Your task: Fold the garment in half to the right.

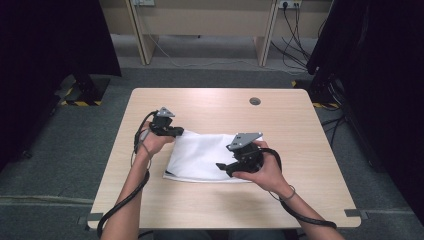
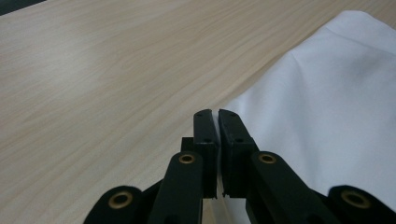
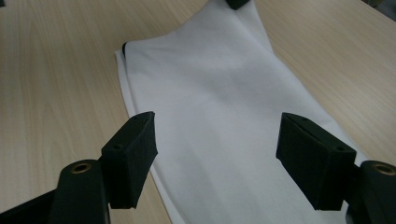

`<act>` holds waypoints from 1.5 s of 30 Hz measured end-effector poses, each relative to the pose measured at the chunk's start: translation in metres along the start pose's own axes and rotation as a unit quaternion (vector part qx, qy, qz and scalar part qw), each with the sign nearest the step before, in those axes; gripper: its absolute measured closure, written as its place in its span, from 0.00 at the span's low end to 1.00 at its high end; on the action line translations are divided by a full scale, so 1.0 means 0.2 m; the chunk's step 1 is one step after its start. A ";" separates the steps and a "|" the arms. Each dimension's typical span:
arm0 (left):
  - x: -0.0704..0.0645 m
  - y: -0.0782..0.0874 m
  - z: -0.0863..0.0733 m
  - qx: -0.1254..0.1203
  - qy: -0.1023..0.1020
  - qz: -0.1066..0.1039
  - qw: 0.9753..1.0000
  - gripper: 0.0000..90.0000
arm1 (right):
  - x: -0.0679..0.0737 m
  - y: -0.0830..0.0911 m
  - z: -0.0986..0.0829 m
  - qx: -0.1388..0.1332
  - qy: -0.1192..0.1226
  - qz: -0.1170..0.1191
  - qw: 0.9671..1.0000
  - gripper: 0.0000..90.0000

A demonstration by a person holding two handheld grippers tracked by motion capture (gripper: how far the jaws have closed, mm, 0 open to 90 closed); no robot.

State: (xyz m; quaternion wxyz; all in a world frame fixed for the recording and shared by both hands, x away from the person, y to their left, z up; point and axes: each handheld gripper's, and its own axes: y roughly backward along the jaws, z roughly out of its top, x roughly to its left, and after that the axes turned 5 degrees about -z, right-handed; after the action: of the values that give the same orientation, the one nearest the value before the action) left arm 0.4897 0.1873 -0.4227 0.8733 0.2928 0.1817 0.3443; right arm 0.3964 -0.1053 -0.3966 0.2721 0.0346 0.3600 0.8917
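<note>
White cloth (image 1: 205, 155) flat on table (image 1: 300, 150) centre, folded; likely light, limp, slippery. Left gripper (image 2: 215, 116) clenched on far-left corner. Right gripper (image 3: 217, 154) spread wide over near-right edge; best pinched at corner hem.

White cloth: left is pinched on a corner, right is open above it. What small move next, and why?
Probably lower the right gripper and close it on the near edge of the white cloth. Its jaws stand wide apart with cloth between them, while the left gripper is shut on the cloth's far left corner, so a second grip seems needed before folding or lifting.
</note>
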 end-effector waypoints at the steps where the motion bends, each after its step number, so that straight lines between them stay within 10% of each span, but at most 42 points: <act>1: 0.00 0.00 0.00 0.001 0.000 0.002 1.000 0.95 | 0.01 -0.01 0.01 0.000 0.004 0.005 1.000 0.34; 20: 0.00 0.01 -0.01 0.013 -0.007 -0.004 1.000 0.95 | 0.36 -0.37 0.29 0.020 0.088 0.073 0.993 0.44; 45: 0.04 0.01 -0.02 0.029 -0.005 -0.002 1.000 0.94 | 0.48 -0.71 0.31 0.068 0.112 0.071 0.989 0.53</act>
State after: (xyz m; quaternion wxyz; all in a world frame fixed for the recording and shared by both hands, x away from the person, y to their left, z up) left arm 0.4914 0.1961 -0.4258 0.8660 0.3191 0.1878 0.3362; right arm 0.3967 0.0658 -0.4564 0.1627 -0.0214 0.4449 0.8804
